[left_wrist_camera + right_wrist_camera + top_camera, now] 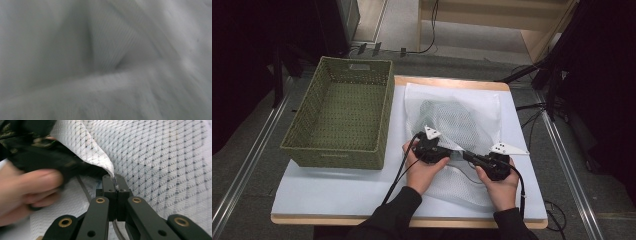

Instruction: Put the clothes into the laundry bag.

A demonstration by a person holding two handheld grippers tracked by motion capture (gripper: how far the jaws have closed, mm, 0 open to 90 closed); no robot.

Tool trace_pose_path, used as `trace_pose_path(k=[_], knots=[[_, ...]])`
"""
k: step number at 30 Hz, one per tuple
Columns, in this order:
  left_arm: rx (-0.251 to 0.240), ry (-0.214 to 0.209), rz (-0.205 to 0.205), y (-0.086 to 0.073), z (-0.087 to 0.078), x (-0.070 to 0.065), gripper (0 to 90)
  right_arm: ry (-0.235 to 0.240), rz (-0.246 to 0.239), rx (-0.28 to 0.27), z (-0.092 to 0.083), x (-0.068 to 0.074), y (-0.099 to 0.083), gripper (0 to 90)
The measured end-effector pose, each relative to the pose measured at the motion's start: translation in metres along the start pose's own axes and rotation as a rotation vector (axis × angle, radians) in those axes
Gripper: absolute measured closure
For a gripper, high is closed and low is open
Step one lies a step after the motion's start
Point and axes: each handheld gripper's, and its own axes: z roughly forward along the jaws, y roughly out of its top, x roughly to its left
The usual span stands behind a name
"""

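One white mesh laundry bag (462, 125) lies flat on the bench (337, 192), right of centre, with one dark folded garment (447, 117) visible inside it through the mesh. One empty green woven basket (339, 115) stands on the left part of the bench, just beside the bag.

Two claws work at the near edge of the bag. The right claw (115, 185) has its two jaws pressed together, pinching one raised fold of the mesh edge between the pads. The left claw (447, 152) sits just beside it, at the same edge of the bag; the left gripper view is blurred white fabric at close range. Whether the left claw is spread or pinching cannot be told. One hand (424, 170) holds the left gripper; one hand (501, 187) holds the right gripper.
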Motion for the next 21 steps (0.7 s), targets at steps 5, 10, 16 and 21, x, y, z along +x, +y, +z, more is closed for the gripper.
trace_pose_path(k=[5, 10, 16, 21], knots=[[-0.054, 0.017, 0.112, -0.03, -0.057, 0.001, 38.5, 0.04, -0.044, 0.003, 0.001, 0.008, 0.0, 90.0], [-0.09, 0.156, 0.115, -0.063, -0.099, 0.02, 38.5, 0.069, -0.077, 0.022, 0.001, 0.012, -0.004, 90.0], [0.019, 0.169, 0.073, -0.089, -0.107, 0.042, 37.7, 0.095, -0.126, 0.073, 0.001, 0.017, -0.011, 90.0], [0.026, 0.215, 0.048, -0.088, -0.111, 0.048, 38.4, 0.036, -0.161, 0.154, 0.002, 0.018, -0.019, 85.6]])
